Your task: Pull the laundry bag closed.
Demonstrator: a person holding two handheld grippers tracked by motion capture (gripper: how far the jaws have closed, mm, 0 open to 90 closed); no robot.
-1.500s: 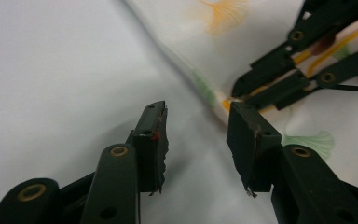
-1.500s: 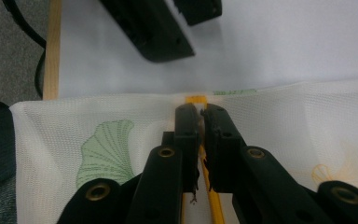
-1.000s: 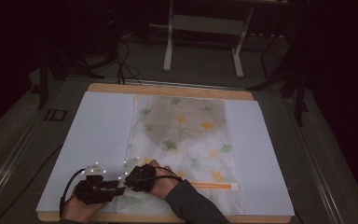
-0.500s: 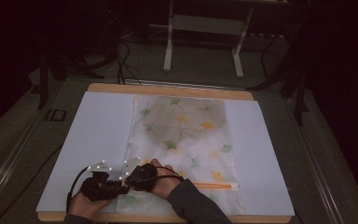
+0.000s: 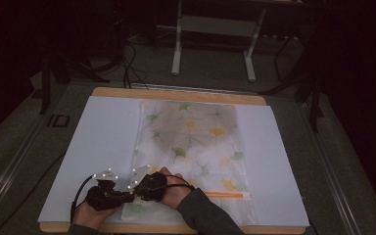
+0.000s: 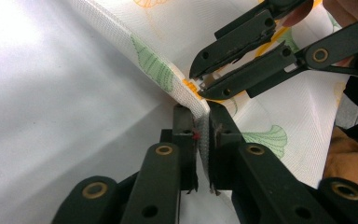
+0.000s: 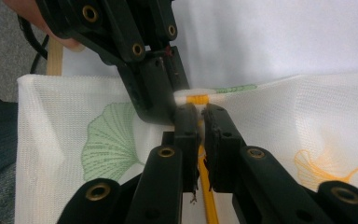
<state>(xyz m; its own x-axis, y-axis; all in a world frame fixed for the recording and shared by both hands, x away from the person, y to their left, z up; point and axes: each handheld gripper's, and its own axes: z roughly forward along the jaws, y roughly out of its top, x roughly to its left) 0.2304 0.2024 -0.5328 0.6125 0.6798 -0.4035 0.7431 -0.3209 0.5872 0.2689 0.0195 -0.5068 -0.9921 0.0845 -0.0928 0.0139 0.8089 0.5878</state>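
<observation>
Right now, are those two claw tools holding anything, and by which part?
Yes. Both grip the mesh bag near its left corner: the left gripper pinches the bag's raised edge, and the right gripper clamps the orange zipper at its end.

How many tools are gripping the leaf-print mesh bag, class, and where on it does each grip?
2. The left tool pinches the mesh bag at its near left edge; the right tool grips the orange zipper right beside it.

A wooden table point(image 5: 176, 93) is covered by a white sheet point(image 5: 98, 142). A mesh bag point(image 5: 196, 147) with a ginkgo-leaf print is laid flat at centre, its orange zipper point(image 5: 225, 195) positioned toward 6 o'clock.
</observation>
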